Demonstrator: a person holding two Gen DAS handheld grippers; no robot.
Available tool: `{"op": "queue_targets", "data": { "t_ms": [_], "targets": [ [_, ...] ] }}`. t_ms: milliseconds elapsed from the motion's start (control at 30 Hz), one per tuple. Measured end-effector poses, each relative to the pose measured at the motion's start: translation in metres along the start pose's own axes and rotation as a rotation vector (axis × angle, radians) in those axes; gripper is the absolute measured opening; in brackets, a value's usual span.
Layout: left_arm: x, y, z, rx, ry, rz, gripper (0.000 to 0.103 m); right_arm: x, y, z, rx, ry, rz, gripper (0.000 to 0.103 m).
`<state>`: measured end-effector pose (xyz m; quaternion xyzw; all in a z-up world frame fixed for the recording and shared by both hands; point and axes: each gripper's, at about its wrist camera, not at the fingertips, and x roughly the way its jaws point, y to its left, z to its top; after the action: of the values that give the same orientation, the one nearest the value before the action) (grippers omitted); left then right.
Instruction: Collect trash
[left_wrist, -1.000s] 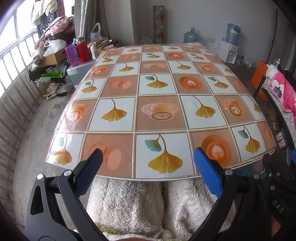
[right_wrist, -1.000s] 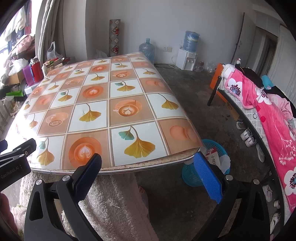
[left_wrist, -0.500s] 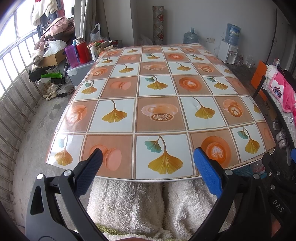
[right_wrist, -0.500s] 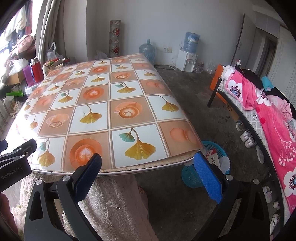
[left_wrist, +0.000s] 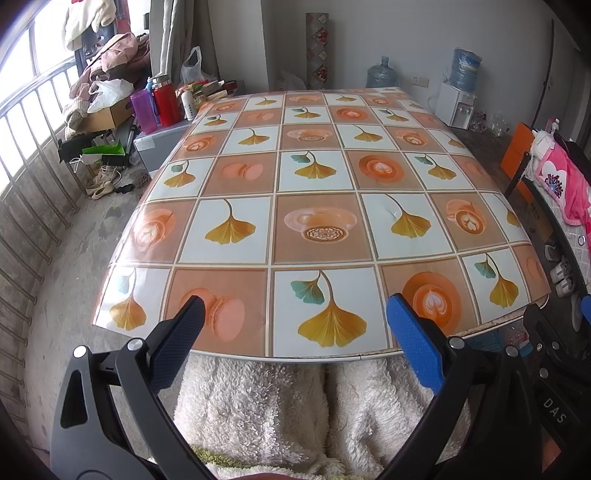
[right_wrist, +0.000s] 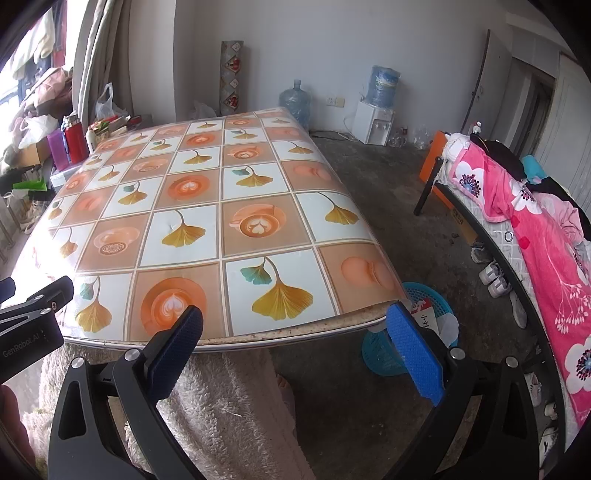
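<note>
The left gripper (left_wrist: 293, 315) hovered at the near edge of the table (left_wrist: 314, 236), its blue-padded fingers (left_wrist: 413, 341) spread wide apart with nothing between them. The right gripper (right_wrist: 295, 325) was held the same way, fingers (right_wrist: 415, 352) wide apart and empty, over the table's near right corner. Below both, at 6 o'clock, lay white fleecy fabric (left_wrist: 258, 402). The table wore a glossy cloth printed with ginkgo leaves and coffee cups. In the right wrist view, at 4 o'clock from the table's corner, a blue plastic basket (right_wrist: 384, 350) stood on the concrete floor, holding crumpled paper trash (right_wrist: 430, 319). Further out at 3 o'clock ran a bed draped in a pink floral blanket (right_wrist: 535, 229); at 12 o'clock a water dispenser (right_wrist: 375, 114) stood against the wall, and at 10 o'clock a red flask (right_wrist: 75, 142).
</note>
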<state>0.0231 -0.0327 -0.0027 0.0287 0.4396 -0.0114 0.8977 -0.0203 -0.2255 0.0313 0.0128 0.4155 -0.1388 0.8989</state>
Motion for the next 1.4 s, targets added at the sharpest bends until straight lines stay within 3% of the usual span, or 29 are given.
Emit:
{"op": "queue_targets", "data": {
  "t_ms": [1400],
  "targets": [
    [0.0,-0.0005,-0.0002,0.0,0.002,0.0,0.094,0.0005,0.0001,-0.002,0.001,-0.002,0.0,0.097]
  ]
}}
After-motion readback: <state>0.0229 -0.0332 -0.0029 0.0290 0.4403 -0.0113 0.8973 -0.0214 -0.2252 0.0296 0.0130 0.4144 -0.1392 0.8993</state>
